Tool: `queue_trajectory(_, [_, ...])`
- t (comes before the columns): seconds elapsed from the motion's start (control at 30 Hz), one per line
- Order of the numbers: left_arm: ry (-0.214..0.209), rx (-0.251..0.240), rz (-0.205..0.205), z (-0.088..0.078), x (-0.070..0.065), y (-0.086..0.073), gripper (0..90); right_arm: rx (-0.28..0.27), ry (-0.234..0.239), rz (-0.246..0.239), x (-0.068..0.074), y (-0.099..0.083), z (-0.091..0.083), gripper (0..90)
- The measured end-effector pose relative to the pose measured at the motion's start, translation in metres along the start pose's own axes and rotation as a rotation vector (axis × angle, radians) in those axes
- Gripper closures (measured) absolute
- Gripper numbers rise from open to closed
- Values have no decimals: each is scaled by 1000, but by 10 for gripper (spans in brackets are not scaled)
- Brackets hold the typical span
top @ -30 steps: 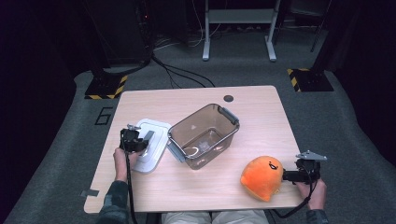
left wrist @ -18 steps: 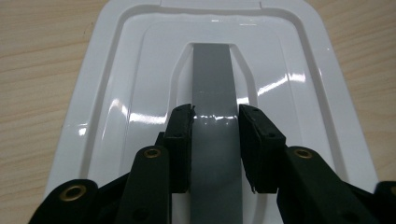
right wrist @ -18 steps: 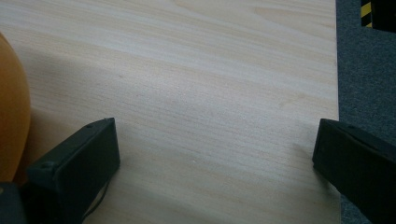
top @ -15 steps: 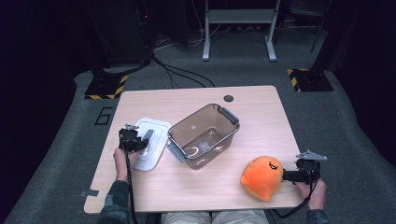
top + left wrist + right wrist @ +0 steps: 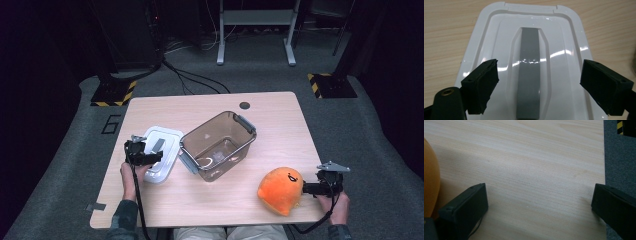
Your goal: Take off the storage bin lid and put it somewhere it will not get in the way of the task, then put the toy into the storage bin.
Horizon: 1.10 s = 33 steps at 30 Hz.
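Left gripper (image 5: 537, 88) jaws spread wide, hovering over white lid (image 5: 529, 50), not clamped. Right gripper (image 5: 537, 212) also wide apart, just beside orange plush (image 5: 281, 190). Brown bin (image 5: 218, 145) sits between them, looks empty. Likely nothing packed yet; plush and lid both left.

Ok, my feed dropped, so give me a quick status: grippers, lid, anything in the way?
Left gripper open over white lid. Right gripper open, empty, beside orange plush. Clear bin sits between, lid off.
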<state>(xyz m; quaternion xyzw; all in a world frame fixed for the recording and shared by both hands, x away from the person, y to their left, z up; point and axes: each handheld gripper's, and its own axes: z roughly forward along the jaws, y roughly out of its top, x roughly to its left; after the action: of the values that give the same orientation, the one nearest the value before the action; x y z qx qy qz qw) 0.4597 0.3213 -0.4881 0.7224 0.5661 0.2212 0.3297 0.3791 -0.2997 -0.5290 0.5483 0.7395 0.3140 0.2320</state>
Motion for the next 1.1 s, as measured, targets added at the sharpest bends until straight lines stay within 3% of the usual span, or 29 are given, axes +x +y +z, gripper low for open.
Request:
queue_trajectory(0.17, [-7, -20, -8, -6, -5, -6, 119, 0, 0, 0, 0, 0, 0, 0])
queue_trajectory(0.43, [-18, -46, 30, -21, -15, -2, 108, 0, 0, 0, 0, 0, 0, 0])
queue_trajectory(0.9, [-79, -81, 84, -46, -40, 26, 97, 0, 0, 1, 0, 0, 0, 0])
queue_trajectory(1.1, [-85, -92, 106, -54, -47, 43, 97, 0, 0, 1, 0, 0, 0, 0])
